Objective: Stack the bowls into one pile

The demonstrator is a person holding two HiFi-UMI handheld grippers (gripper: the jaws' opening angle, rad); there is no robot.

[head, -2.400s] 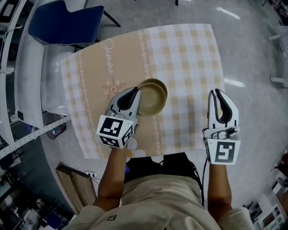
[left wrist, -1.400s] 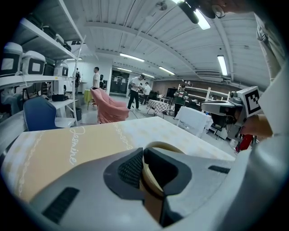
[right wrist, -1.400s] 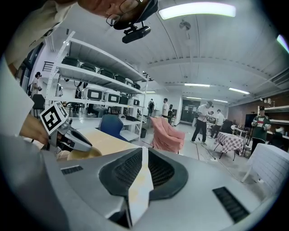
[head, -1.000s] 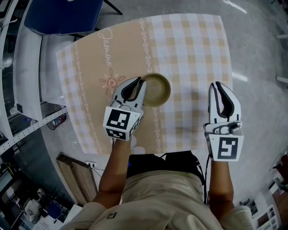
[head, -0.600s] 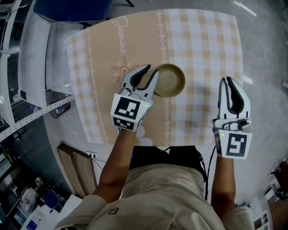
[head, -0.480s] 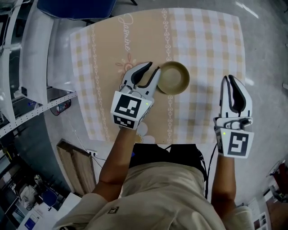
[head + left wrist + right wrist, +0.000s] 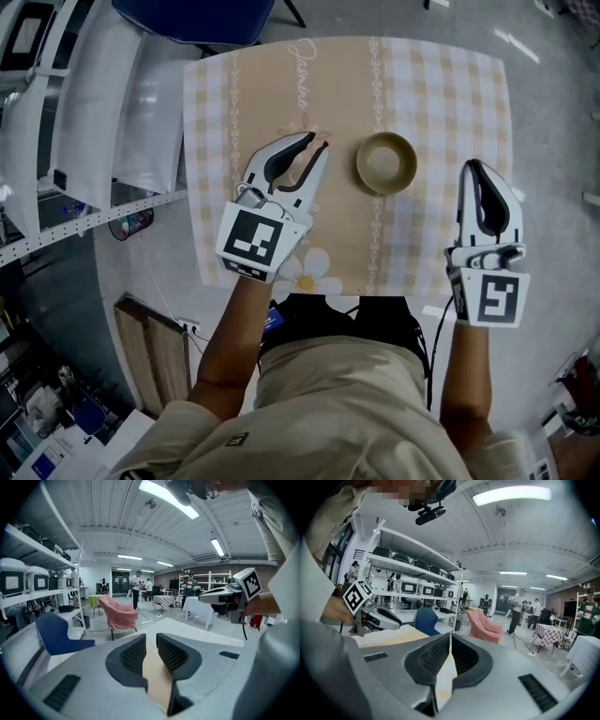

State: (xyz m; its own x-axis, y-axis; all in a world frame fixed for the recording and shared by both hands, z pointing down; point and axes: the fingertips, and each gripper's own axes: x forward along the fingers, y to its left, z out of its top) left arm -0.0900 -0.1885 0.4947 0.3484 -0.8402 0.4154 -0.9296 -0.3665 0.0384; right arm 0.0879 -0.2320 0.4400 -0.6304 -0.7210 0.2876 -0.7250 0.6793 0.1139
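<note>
1. The bowl pile (image 7: 386,162) sits on the bench (image 7: 441,94), between my two tools. No loose bowl shows anywhere else, so I judge the stacking done or nearly so.
2. My left tool (image 7: 317,143) is released, its jaws apart with only cloth between them. It is just left of the pile and not touching it. I'd draw it level and straight away from the pile, so no jaw clips the rim.
3. My right tool (image 7: 472,167) is clenched on nothing, right of the pile near the bench edge. I'd leave it parked.
4. From above I cannot count the nested bowls or tell whether they sit flush. Neither gripper view shows the pile.
</note>
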